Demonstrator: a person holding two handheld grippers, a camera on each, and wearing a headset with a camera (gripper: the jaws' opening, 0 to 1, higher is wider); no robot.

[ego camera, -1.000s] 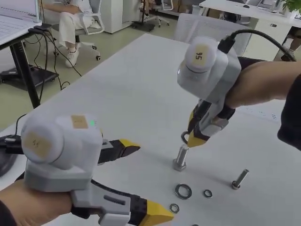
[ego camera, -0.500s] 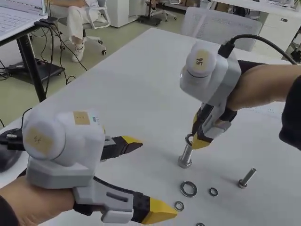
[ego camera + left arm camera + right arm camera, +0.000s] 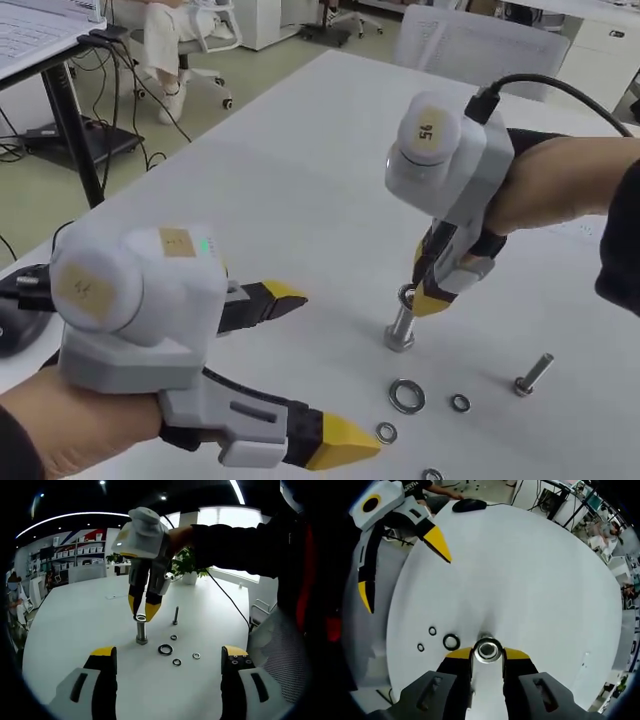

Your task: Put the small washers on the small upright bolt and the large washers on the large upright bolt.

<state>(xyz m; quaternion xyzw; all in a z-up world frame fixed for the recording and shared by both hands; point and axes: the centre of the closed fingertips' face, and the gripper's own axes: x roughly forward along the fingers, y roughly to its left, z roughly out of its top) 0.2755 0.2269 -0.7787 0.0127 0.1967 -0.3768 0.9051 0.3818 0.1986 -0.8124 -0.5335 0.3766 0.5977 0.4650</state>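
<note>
At the top of the large bolt [image 3: 401, 330], the right gripper [image 3: 425, 300] pinches a large washer [image 3: 406, 296] in its jaws, which may snag on the threads or fall to the surface [image 3: 300, 150] if released tilted or off-centre, while the left gripper [image 3: 328, 372] hangs nearby, jaws wide open.

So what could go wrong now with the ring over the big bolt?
The right gripper pinches a large silver metal washer at the top of the large upright steel bolt. Released off-centre, the washer might miss and roll across the white table. A sideways push could also tip the bolt, which seems to stand loose.
</note>
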